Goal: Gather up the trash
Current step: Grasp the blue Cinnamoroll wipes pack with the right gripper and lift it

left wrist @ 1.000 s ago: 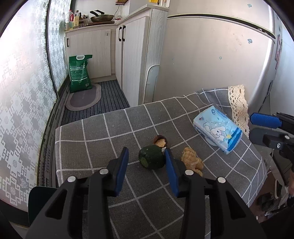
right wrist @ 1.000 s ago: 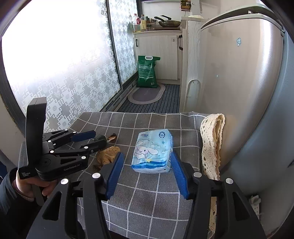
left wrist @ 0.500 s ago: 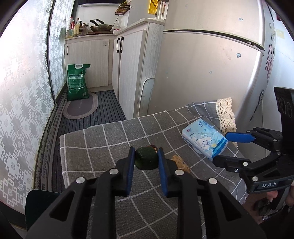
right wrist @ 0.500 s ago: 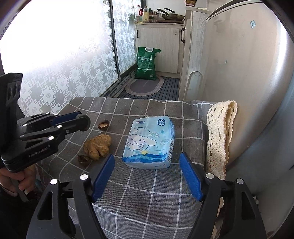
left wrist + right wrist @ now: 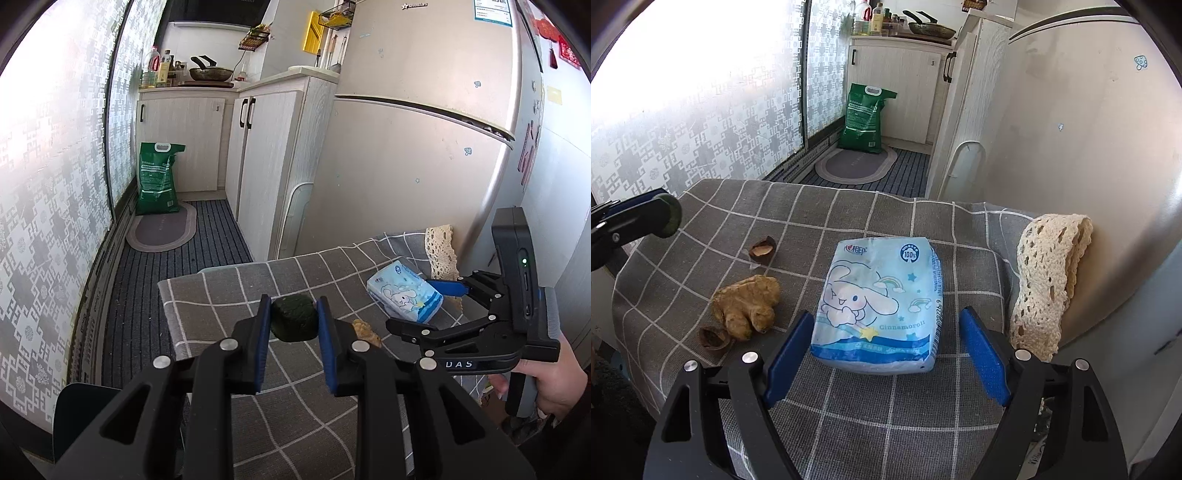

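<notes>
Checked worktop [image 5: 849, 424] below: left gripper [image 5: 291, 321] clamped on green scrap [image 5: 294, 319], lifted clear; right gripper [image 5: 886, 354] spread wide, tissue pack [image 5: 882, 302] lengthwise just ahead between its fingers.

The left wrist view looks forward along its own blue-padded fingers [image 5: 263, 332], from above the near edge of the checked tablecloth [image 5: 229, 291], facing the fridge [image 5: 406, 166] and cabinets — the kitchen floor fills the left of the frame. The right wrist view sits low and close over the same cloth, facing the same way, with the tissue pack [image 5: 879, 306] at centre. Both views share the pack, the ginger root [image 5: 746, 306], the green sack [image 5: 864, 122] — and each shows the other gripper at its frame edge.
</notes>
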Demonstrator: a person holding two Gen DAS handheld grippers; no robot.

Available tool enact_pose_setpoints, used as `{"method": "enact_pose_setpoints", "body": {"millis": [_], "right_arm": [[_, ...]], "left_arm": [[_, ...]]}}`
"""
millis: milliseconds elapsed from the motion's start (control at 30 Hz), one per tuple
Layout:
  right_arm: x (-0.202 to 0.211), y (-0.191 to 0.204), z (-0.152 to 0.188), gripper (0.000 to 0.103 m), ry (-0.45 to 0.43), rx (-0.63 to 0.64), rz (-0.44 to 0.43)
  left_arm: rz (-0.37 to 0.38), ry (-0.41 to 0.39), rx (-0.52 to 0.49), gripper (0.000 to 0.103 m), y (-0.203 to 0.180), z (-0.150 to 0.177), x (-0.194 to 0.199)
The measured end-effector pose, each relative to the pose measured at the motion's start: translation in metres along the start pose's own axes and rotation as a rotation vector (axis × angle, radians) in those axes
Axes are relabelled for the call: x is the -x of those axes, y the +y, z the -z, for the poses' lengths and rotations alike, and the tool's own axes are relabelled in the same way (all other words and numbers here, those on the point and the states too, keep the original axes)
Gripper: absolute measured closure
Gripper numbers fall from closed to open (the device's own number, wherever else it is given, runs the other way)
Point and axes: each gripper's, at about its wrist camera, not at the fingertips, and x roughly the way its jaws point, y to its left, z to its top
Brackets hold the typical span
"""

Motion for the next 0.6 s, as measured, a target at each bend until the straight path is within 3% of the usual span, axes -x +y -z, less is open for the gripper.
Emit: {"method": "enact_pose_setpoints", "body": {"millis": [133, 167, 200, 400, 600], "right_arm": [[-0.006, 0.001, -0.002, 0.023, 0.004, -0.008, 0.036], [-0.007, 0.001, -0.003, 0.043, 0.003, -0.012, 0.041], [-0.008, 0.001, -0.004, 0.053, 0.007, -0.016, 0.036], [0.004, 0.003, -0.014, 0.054, -0.017, -0.059, 0.024], [0.028, 0.026, -0.033, 0.054, -0.079, -0.048, -0.041]], "left_arm": [[-0.004, -0.02, 0.018, 0.077, 0.013, -0.001, 0.011], [-0.007, -0.027, 0.023, 0.077, 0.017, 0.0, 0.014], [-0.009, -0.035, 0.029, 0.077, 0.02, 0.0, 0.017], [-0.045, -0.06, 0.079, 0.077, 0.05, 0.004, 0.035], [-0.098, -0.054, 0.111, 0.077, 0.08, 0.013, 0.049]]}}
